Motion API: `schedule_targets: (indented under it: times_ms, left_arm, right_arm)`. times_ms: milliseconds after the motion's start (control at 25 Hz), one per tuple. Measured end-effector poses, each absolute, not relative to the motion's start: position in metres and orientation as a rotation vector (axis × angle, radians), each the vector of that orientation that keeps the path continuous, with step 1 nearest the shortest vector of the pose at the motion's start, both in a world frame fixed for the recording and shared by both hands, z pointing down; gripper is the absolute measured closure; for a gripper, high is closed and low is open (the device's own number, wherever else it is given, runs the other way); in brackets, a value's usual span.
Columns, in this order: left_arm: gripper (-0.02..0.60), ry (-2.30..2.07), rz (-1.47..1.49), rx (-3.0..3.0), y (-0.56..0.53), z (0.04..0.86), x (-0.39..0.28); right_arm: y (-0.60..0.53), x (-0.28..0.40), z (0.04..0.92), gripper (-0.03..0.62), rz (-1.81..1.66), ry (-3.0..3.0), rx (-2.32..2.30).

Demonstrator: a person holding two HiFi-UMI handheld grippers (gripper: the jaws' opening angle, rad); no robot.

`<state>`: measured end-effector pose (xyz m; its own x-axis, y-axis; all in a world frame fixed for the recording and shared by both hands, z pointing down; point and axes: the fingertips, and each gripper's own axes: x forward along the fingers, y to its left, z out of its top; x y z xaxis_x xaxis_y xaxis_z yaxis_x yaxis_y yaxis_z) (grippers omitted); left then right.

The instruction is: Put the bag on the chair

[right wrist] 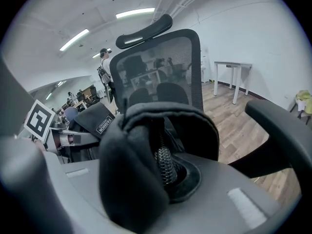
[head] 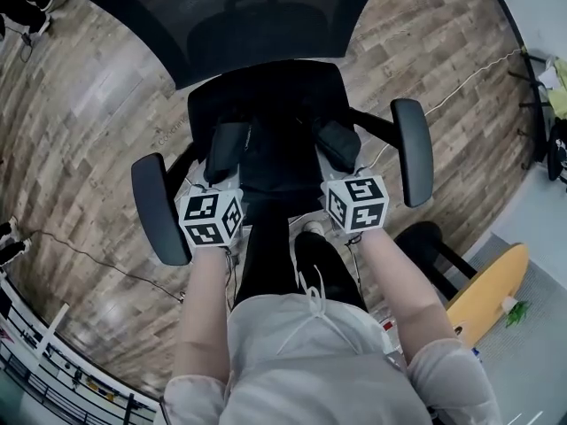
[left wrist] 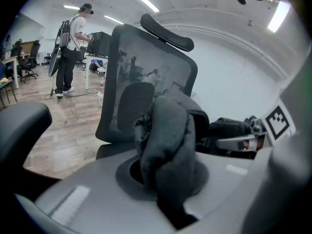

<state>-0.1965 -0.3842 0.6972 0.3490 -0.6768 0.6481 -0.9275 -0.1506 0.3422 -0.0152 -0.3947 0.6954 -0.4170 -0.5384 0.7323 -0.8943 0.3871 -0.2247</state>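
Note:
A black office chair with a mesh back (head: 239,16) stands in front of me, its seat (head: 266,87) between two armrests. The black bag (head: 275,162) hangs low over the seat's front, held from both sides. My left gripper (head: 229,144) is shut on a bunched fold of the bag's fabric (left wrist: 168,145). My right gripper (head: 338,142) is shut on a padded edge of the bag (right wrist: 146,174) beside its zipper. Black on black hides whether the bag touches the seat. The chair back (left wrist: 146,82) rises just beyond the bag, and also fills the right gripper view as a mesh panel (right wrist: 161,67).
The left armrest (head: 159,206) and right armrest (head: 413,149) flank my grippers. A black stool (head: 425,237) and a yellow board (head: 487,290) lie at the lower right. Cables run over the wood floor (head: 80,104). A person (left wrist: 73,48) stands far off, and a white table (right wrist: 234,67) is by the wall.

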Motion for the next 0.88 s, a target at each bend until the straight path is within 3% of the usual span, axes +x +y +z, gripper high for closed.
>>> schedule_targets:
  times_ms: [880]
  left_arm:
    - [0.548,-1.348,0.628,1.916,-0.388,0.764,-0.204]
  right_arm:
    - [-0.412,-0.006,0.766,0.556,0.874,-1.967,1.287]
